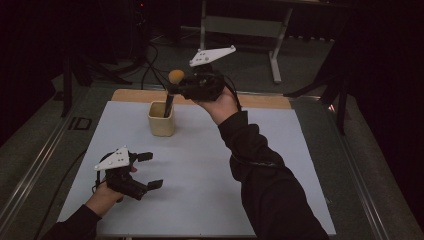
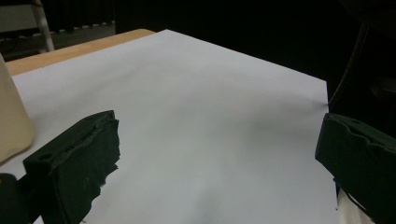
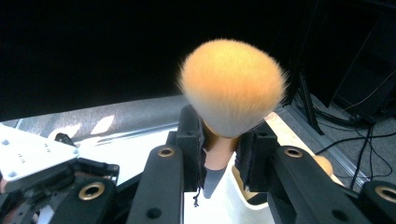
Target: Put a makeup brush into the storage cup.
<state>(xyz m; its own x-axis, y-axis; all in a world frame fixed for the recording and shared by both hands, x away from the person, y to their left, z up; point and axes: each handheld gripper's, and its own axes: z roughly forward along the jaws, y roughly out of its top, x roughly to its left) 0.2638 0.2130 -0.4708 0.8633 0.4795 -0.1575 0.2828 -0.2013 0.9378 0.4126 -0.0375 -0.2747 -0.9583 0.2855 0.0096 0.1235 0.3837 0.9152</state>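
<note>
A makeup brush with a fluffy orange head (image 1: 176, 76) (image 3: 232, 86) stands upright, bristles up. My right gripper (image 1: 173, 93) (image 3: 219, 142) is shut on its handle, just under the head. The dark lower end of the handle points down into the mouth of a cream cup (image 1: 161, 120) (image 3: 233, 205) standing on the white sheet (image 1: 200, 170). At the front left my left gripper (image 1: 151, 170) (image 2: 215, 154) hovers low over the sheet, open, with nothing between its jaws. The cup (image 2: 11, 116) shows at the left edge of the left gripper view.
The sheet lies on a wooden table whose bare edge (image 1: 260, 100) shows at the back. Behind the table are a metal desk frame (image 1: 275, 60), dark stands and cables on the floor (image 1: 150, 70). The left gripper's grey plate (image 3: 28, 154) shows low left in the right gripper view.
</note>
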